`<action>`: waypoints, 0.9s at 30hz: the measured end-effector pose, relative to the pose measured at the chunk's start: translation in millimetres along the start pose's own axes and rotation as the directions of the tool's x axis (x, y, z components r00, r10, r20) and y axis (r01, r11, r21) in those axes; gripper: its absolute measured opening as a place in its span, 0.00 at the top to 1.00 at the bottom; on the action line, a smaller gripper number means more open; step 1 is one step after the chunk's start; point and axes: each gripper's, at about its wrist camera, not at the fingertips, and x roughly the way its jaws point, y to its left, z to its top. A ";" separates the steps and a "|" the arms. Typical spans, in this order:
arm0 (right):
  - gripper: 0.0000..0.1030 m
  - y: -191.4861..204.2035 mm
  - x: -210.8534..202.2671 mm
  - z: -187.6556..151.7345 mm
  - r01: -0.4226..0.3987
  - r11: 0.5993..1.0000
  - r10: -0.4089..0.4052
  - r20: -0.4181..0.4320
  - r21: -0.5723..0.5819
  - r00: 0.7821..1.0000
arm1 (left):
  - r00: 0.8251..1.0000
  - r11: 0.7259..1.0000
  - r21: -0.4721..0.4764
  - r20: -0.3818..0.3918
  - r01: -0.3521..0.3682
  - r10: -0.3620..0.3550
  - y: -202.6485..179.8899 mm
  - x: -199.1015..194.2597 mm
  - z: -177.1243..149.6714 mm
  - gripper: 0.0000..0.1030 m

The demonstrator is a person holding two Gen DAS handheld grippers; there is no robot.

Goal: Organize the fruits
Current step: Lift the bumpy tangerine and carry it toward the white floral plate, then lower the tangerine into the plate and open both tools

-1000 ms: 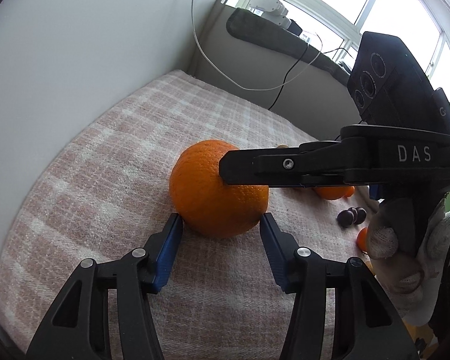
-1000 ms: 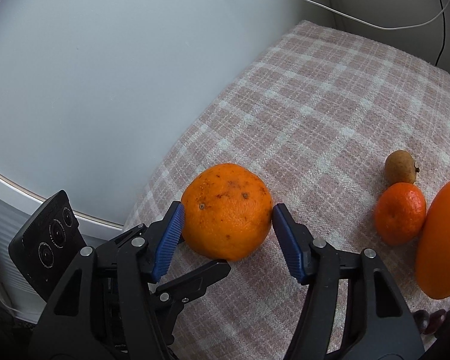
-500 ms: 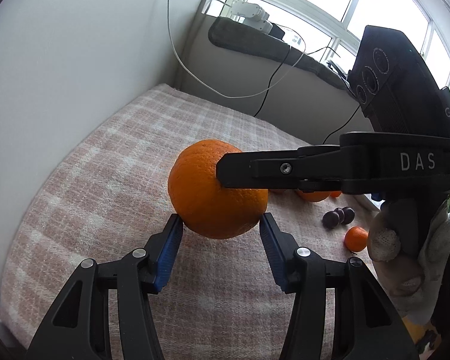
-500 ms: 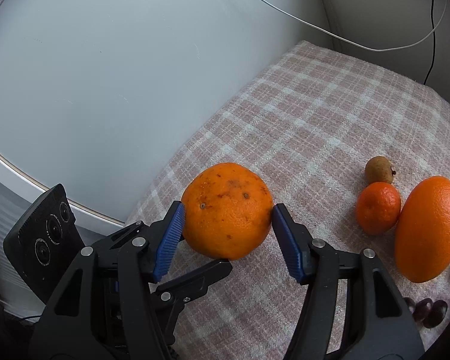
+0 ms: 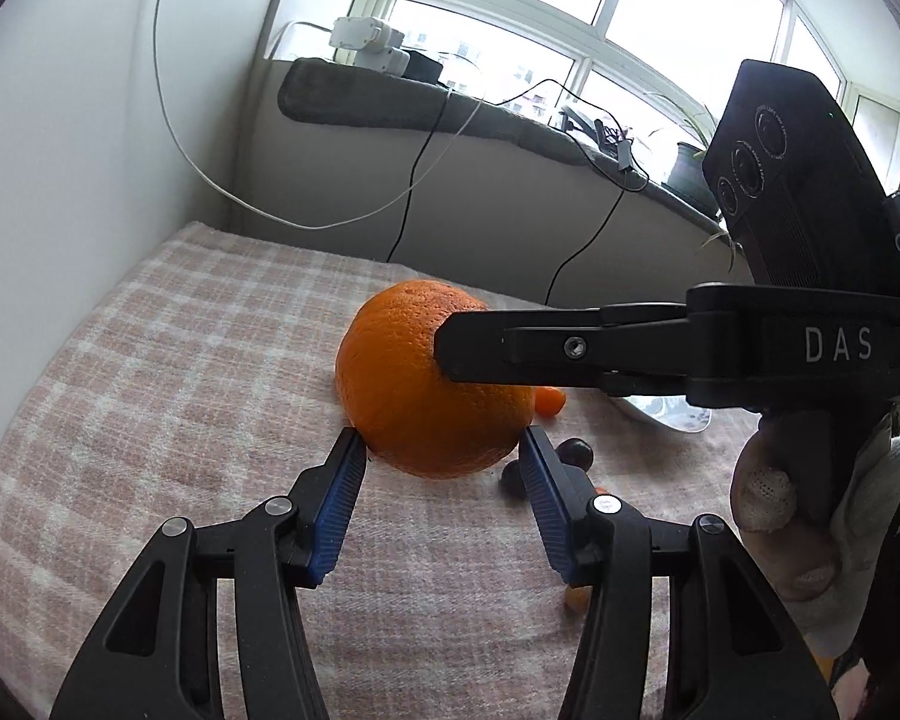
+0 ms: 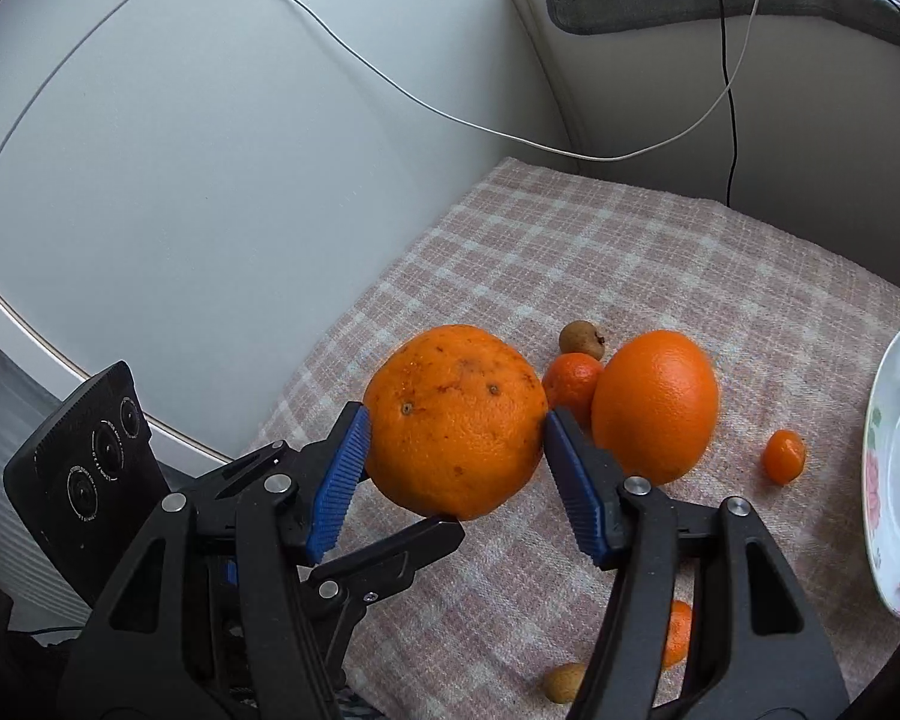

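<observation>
A large orange (image 5: 435, 381) is held in the air above the checked cloth. My right gripper (image 6: 453, 462) is shut on the orange (image 6: 456, 420), its blue pads against both sides. My left gripper (image 5: 441, 468) also sits around it, its blue pads touching the lower sides. The right gripper's finger (image 5: 570, 348) crosses in front of the orange in the left wrist view. On the cloth lie another large orange (image 6: 657, 405), a mandarin (image 6: 573, 381), a small brown fruit (image 6: 582, 341) and a kumquat (image 6: 784, 456).
A white flowered plate (image 6: 882, 450) lies at the right edge of the cloth. Dark grapes (image 5: 573, 453) lie right of the left gripper. A small orange fruit (image 6: 678, 630) and a brown one (image 6: 561, 681) lie near the front. A wall stands on the left; cables hang behind.
The orange has been lifted off the cloth and carried up and to the right with both grippers around it. More of the fruit and the plate have come into view.
</observation>
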 end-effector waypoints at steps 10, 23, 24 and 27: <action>0.39 -62.9 -72.2 -20.4 0.075 0.991 -0.085 0.089 0.108 0.992 | 0.993 0.989 0.091 -0.044 0.117 -0.114 -71.7 36.4 12.2 0.49; 0.39 -163.5 -130.9 -52.7 0.127 0.952 -0.170 0.138 0.280 0.976 | 0.964 0.960 0.164 -0.183 0.225 -0.195 -152.0 111.8 21.3 0.49; 0.39 -170.3 -133.0 -54.6 0.128 0.948 -0.174 0.138 0.291 0.975 | 0.961 0.958 0.168 -0.196 0.231 -0.197 -155.8 119.0 21.8 0.49; 0.39 -188.7 -135.3 -61.7 0.128 0.937 -0.180 0.134 0.325 0.975 | 0.953 0.955 0.175 -0.230 0.239 -0.197 -165.7 133.1 18.4 0.49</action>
